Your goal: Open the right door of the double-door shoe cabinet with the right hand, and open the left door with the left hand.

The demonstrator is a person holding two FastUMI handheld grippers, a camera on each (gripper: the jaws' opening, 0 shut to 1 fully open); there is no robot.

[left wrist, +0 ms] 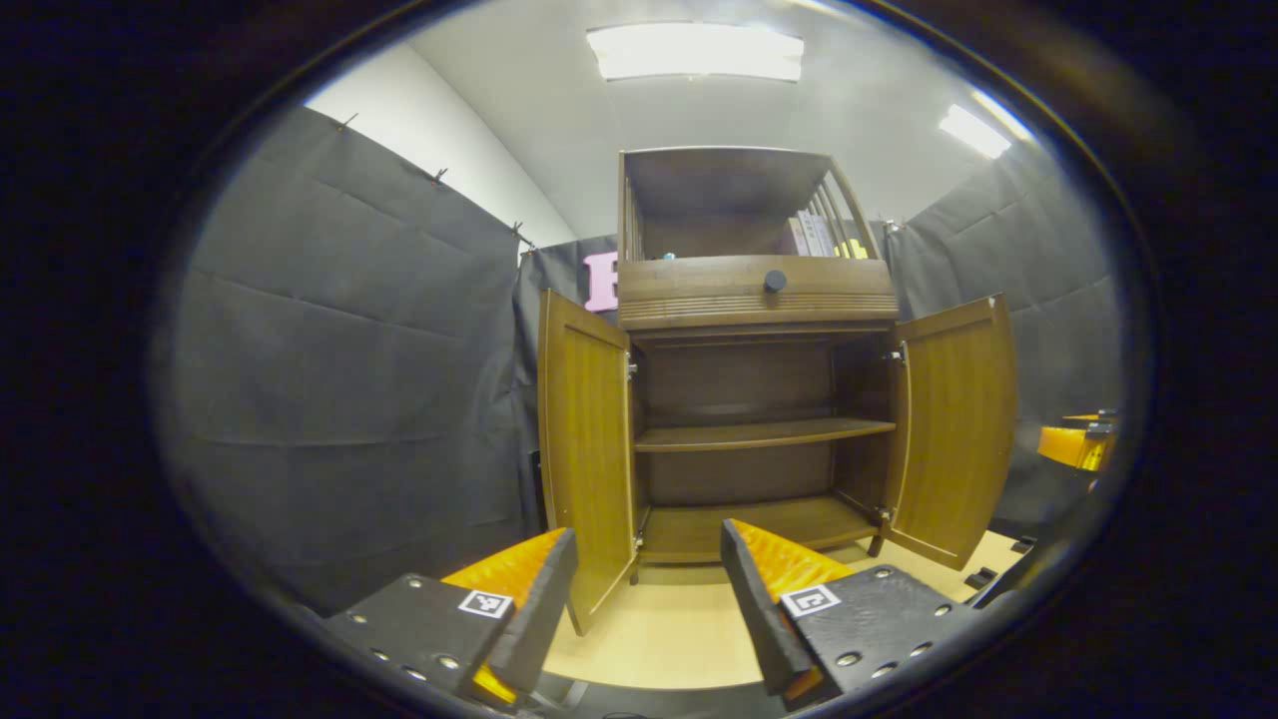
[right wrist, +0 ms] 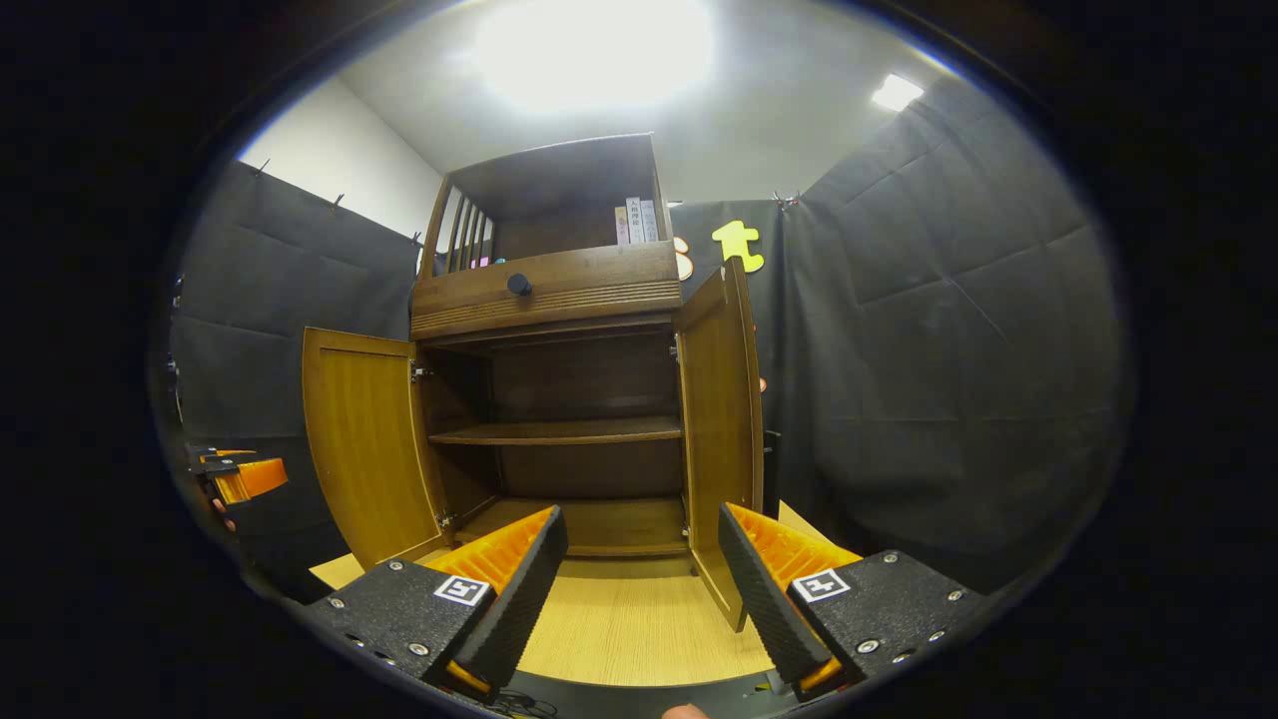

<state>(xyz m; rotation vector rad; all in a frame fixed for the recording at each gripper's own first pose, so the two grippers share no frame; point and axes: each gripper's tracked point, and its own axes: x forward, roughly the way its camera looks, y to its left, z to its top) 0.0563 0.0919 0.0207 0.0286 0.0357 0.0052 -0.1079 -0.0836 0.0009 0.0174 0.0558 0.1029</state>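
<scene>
Two grippers, both spread wide and gripping nothing. Left gripper [left wrist: 647, 599]: fingers apart, nothing between them but pale wooden floor [left wrist: 659, 629], short of the shoe cabinet [left wrist: 759, 399] and touching no part of it. Right gripper [right wrist: 642, 584]: likewise parted and bare, low before the same cabinet, clear of it (a fingertip just visible at the bottom edge of the right gripper view). Also caught at the far right edge of the left gripper view, small, and partly cut off; the left one likewise at the far left edge of the right gripper view.

Both doors swung outward. Left door [left wrist: 587, 449] standing open, nearly edge-on in the left gripper view, its lower corner just beside the left gripper's near finger. Right door [left wrist: 954, 429] angled out wide on the other side; seen from the right gripper view, its lower corner between that gripper's fingers in the picture.

Inside the lower compartment: one middle shelf [left wrist: 764, 433] and a bottom board, both bare. Above: a drawer front with a dark round knob [left wrist: 775, 281]. Higher still, an open top shelf with slatted sides, holding a few upright books [left wrist: 814, 237] at its right end; some small objects beside them, too small to identify.

Black cloth walls all round, ceiling lights overhead.
</scene>
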